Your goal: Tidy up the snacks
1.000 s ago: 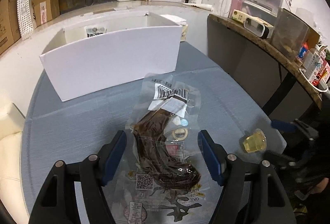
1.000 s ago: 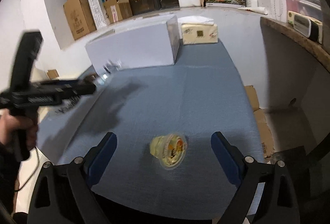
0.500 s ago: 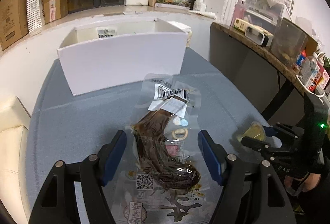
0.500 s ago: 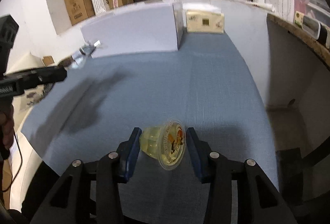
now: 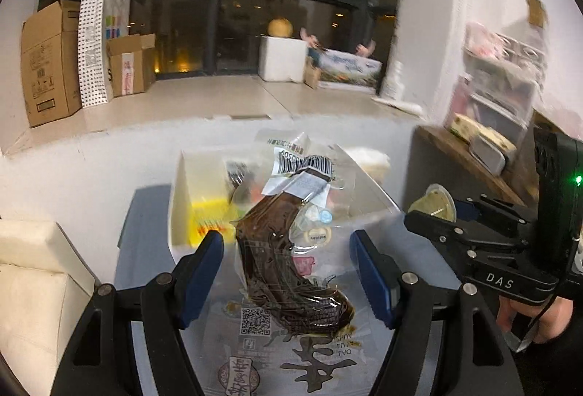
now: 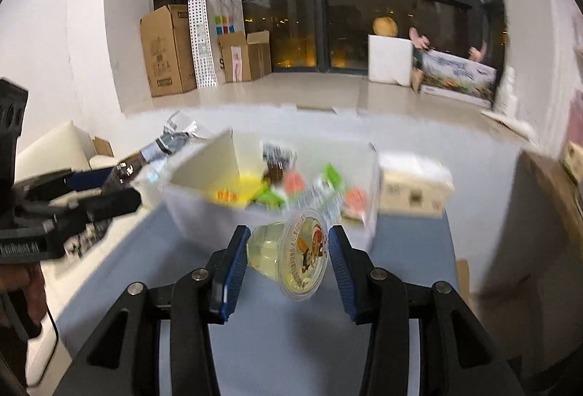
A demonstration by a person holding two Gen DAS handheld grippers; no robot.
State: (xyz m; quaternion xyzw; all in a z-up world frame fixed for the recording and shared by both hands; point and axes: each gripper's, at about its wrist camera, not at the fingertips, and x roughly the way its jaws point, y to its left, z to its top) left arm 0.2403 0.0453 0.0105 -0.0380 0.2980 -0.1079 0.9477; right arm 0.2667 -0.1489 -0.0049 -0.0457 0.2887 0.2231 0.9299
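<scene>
Carrying two snacks toward the white box (image 6: 277,213) at once, one in each hand. My right tongs (image 6: 288,257) are pinching the jelly cup (image 6: 288,257) across its sides, the cup lying tilted with its printed lid facing the camera; it hangs clear of the blue desk (image 6: 291,341), just short of the box's near wall. Gripping the soft cup by its body rather than its rim looks sensible, since the flange would likely slip.

My left tongs (image 5: 288,272) stand wide, and the clear vacuum pouch (image 5: 288,264) with the dark meat inside runs between the pads and out ahead, over the box's open top. From the left wrist view I cannot see the pads pressing on the pouch edges (the film is transparent and partly blurred), but the pouch is plainly off the desk and riding with the tongs, so I judge it held across its width. That would explain the wide spread: the pouch is flat and broad.

The box already holds mixed packets, yellow, green and orange ones, so most of the sorting seems done. A tissue pack (image 6: 411,188) sits just beside the box on its right.

Next, as I read it: both hands need to clear the near wall, then let go over free space inside. Risk is the long pouch catching on the rim, or the two tongs crowding each other over one opening.
</scene>
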